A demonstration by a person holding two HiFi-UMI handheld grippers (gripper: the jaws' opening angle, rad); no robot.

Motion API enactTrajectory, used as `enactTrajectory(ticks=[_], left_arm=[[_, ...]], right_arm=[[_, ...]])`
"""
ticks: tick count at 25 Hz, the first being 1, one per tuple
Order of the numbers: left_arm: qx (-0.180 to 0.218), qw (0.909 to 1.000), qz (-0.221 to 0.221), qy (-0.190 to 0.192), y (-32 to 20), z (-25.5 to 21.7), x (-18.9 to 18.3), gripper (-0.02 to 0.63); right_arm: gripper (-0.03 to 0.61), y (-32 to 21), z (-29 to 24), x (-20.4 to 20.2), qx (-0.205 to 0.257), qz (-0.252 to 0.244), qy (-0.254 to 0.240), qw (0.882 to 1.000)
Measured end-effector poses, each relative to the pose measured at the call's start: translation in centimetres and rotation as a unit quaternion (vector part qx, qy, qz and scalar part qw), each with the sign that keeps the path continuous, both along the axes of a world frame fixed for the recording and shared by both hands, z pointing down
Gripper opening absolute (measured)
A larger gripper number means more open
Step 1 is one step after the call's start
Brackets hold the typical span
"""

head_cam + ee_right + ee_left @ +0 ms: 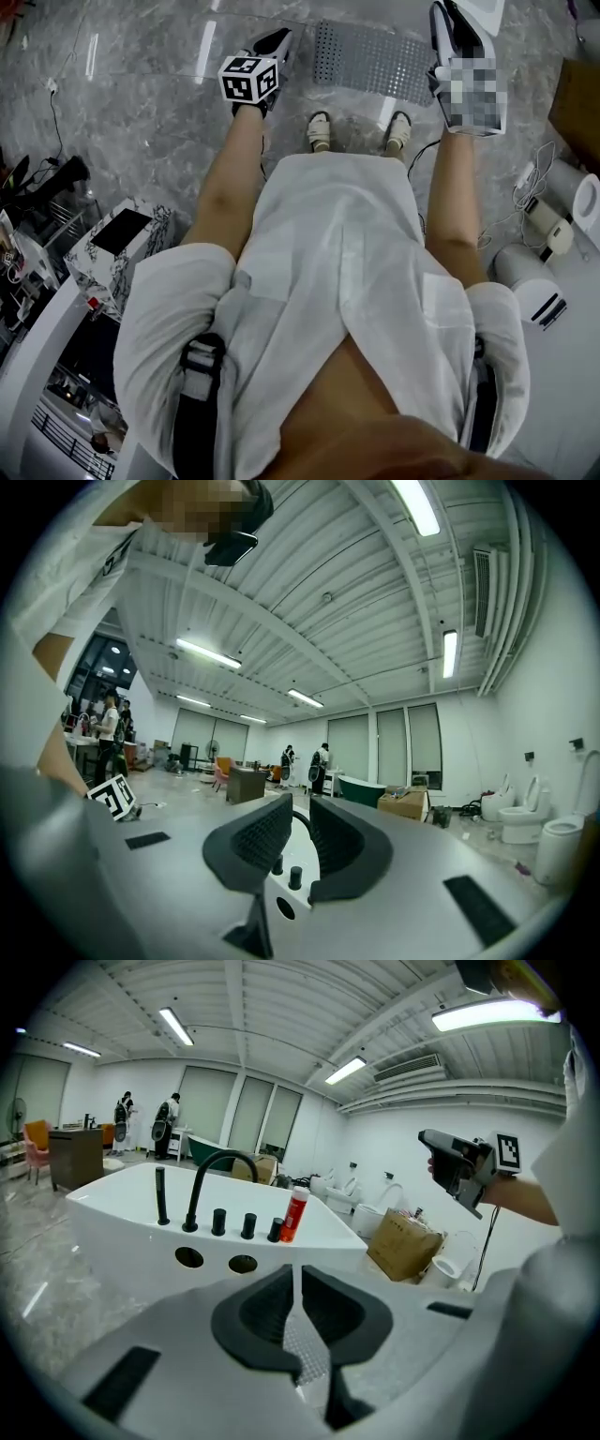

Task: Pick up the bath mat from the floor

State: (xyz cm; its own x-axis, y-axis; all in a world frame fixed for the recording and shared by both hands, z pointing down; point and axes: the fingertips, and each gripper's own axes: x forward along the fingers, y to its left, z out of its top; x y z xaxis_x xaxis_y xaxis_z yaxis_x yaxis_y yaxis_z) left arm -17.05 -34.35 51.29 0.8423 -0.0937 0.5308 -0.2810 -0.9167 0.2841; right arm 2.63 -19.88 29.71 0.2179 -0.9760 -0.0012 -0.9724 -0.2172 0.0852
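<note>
The bath mat (370, 61), grey and dotted with holes, lies flat on the marble floor just beyond the person's feet. My left gripper (279, 39) hangs above the floor at the mat's left end. In the left gripper view its jaws (296, 1279) meet at the tips, shut and empty. My right gripper (446, 13) is raised over the mat's right end. Its jaws (302, 822) stand a little apart with nothing between them. Each gripper shows in the other's view: the right gripper (459, 1168) and the left marker cube (117, 797).
A white bathtub (112, 1218) with a black faucet (211, 1180) and a red bottle (295, 1213) stands ahead. A cardboard box (577, 103), white fixtures (530, 272) and cables sit at the right. A marble-patterned box (122, 248) is at the left. People stand far off.
</note>
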Motion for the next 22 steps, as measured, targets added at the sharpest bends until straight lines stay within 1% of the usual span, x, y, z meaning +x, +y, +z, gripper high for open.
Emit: enactTrajectory(ticks=[6, 11, 15, 22], left_arm=[[-0.016, 0.9996, 0.024, -0.006, -0.5, 1.6, -1.1, 0.049], [-0.025, 0.9985, 0.039, -0.030, 0.3, 4.1, -1.3, 0.087], [-0.036, 0.9968, 0.046, -0.054, 1.5, 6.6, -0.9, 0.104], [-0.053, 0.9917, 0.054, -0.104, 4.4, 11.0, 1.9, 0.123]], right_arm=[[0.063, -0.6, 0.2, -2.6, -0.002, 0.015, 0.004, 1.000], [0.069, 0.1, 1.2, -3.4, -0.008, 0.020, 0.008, 1.000], [0.072, 0.7, 2.1, -2.9, -0.009, 0.013, 0.009, 1.000], [0.083, 2.3, 4.2, 0.2, -0.013, -0.011, 0.008, 1.000]])
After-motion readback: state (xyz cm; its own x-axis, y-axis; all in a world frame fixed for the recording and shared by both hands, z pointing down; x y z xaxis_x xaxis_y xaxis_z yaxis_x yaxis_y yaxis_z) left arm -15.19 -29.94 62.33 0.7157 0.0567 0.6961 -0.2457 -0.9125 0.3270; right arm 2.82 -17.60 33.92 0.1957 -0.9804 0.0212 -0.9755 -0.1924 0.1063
